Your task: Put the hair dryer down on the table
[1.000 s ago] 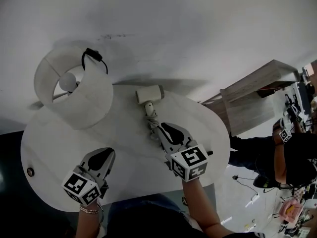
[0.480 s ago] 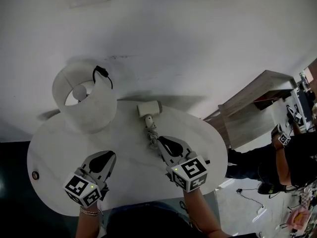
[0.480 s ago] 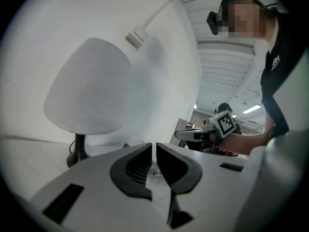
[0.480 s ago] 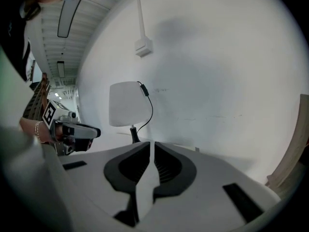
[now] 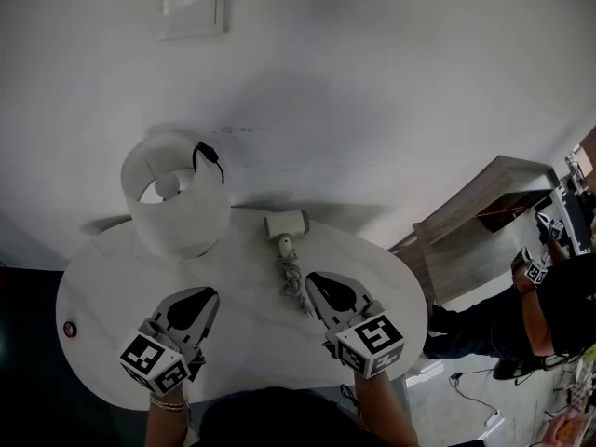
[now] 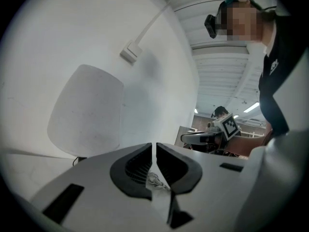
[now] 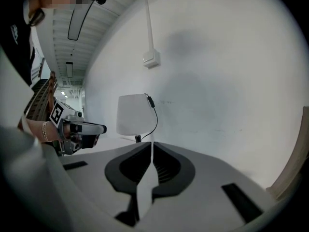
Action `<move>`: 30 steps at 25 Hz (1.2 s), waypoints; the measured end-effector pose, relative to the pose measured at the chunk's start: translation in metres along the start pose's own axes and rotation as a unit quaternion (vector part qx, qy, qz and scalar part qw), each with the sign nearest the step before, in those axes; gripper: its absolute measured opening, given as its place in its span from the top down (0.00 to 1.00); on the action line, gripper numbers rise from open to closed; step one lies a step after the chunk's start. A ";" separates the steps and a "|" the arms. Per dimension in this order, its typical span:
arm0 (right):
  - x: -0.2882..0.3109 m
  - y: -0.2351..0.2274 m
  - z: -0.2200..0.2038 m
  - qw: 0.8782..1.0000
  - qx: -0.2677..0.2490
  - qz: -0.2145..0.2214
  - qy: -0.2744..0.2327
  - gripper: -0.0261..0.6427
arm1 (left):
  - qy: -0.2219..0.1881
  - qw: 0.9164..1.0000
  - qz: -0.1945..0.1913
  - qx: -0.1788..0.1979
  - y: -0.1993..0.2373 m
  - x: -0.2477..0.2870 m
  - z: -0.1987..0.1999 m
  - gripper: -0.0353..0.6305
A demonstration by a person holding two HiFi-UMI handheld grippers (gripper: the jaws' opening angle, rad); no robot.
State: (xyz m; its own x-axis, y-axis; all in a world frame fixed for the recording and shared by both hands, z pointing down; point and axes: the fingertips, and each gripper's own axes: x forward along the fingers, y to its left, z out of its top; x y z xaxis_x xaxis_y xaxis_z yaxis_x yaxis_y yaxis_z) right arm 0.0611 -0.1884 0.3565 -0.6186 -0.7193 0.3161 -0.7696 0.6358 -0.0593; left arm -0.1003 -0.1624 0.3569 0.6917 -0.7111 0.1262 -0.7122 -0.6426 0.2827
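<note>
Two grippers under review. Found the left gripper [image 5: 205, 295] with jaws pressed together on nothing, poised over the near left part of the round white table [image 5: 102, 287]. Confirmed in the left gripper view: left gripper [image 6: 154, 146] closed to a thin slit. Found the right gripper [image 5: 318, 282] likewise closed and empty, having just closed further with nothing between the jaws; confirmed in the right gripper view [image 7: 151, 146]. Located the hair dryer [image 5: 285, 224] lying on the table at its far edge by the wall, just right of the white table lamp [image 5: 177, 198], with its bundled cord [image 5: 291, 277] trailing toward the near side. Noted the right gripper's tips just beside the cord's near end; cannot tell whether touching. Compared with a second ago: then saw the right gripper's tips over the cord bundle, close behind the dryer; now saw them drawn back toward the person, apart from the dryer body. Observed no clear shift of the left gripper over the table.
</note>
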 end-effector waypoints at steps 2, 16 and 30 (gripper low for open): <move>-0.005 -0.001 0.008 1.000 -0.001 -0.003 -0.012 0.92 | -0.009 1.000 0.003 0.006 -0.001 -0.004 0.007 0.88; -0.049 -0.015 0.058 0.997 -0.020 -0.024 -0.077 0.93 | -0.074 0.996 0.022 0.034 -0.004 -0.028 0.066 0.89; -0.098 -0.030 0.085 0.989 -0.060 -0.070 -0.115 0.93 | -0.084 0.992 0.035 0.091 -0.014 -0.039 0.095 0.89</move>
State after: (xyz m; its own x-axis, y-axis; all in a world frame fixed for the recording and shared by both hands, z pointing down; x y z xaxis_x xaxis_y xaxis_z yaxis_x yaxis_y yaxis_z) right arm 0.1312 -0.1604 0.2469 -0.5376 -0.8385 0.0890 -0.8344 0.5442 0.0868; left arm -0.1284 -0.1531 0.2582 0.6214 -0.7831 -0.0254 -0.7777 -0.6205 0.1009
